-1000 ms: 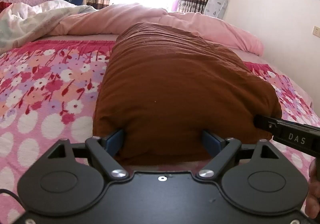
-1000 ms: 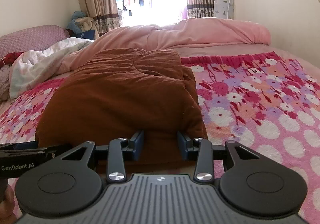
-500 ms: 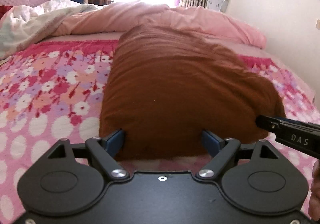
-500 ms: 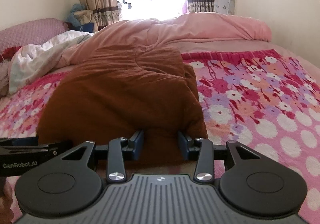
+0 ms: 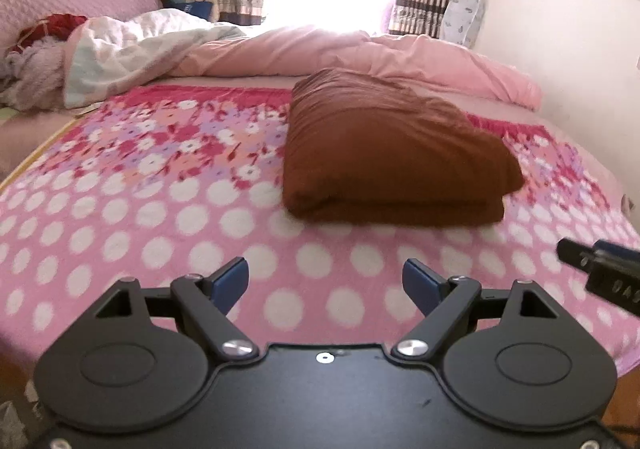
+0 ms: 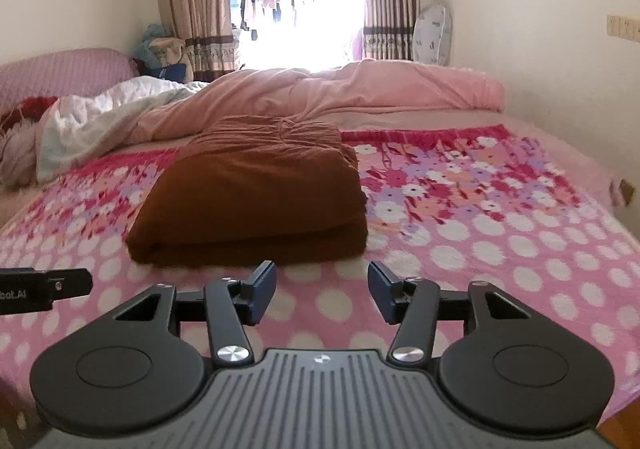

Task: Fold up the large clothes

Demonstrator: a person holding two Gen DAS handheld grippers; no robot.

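Bedroom, bright window w/ striped curtains (image 6: pixel 192 1) at 12 o'clock, clothes hanging outside it. Bed's covered by a pink blanket (image 5: pixel 160 217), white polka dots near the cams, flowers further up. Pink duvet (image 5: pixel 360 53) bunched along the far end, white quilt (image 5: pixel 132 45) heaped at 10 o'clock. And there's the brown garment (image 5: pixel 384 153), folded into a thick rectangular bundle, flat on the blanket, layered edge facing the cams. From the left wrist it's at 12–1 o'clock, from the right wrist at 11–12 (image 6: pixel 256 193).

Left gripper (image 5: pixel 326 285) hovers over the dotted blanket, blue-padded fingers (image 5: pixel 230 281) spread wide, nothing between them, clear of the bundle. Right gripper (image 6: pixel 322 289) likewise: jaws apart, empty, just short of the bundle's near edge. Each gripper's tip pokes into the other's view, right one at 3 o'clock (image 5: pixel 600 269), left one at 9 o'clock (image 6: pixel 44 287).
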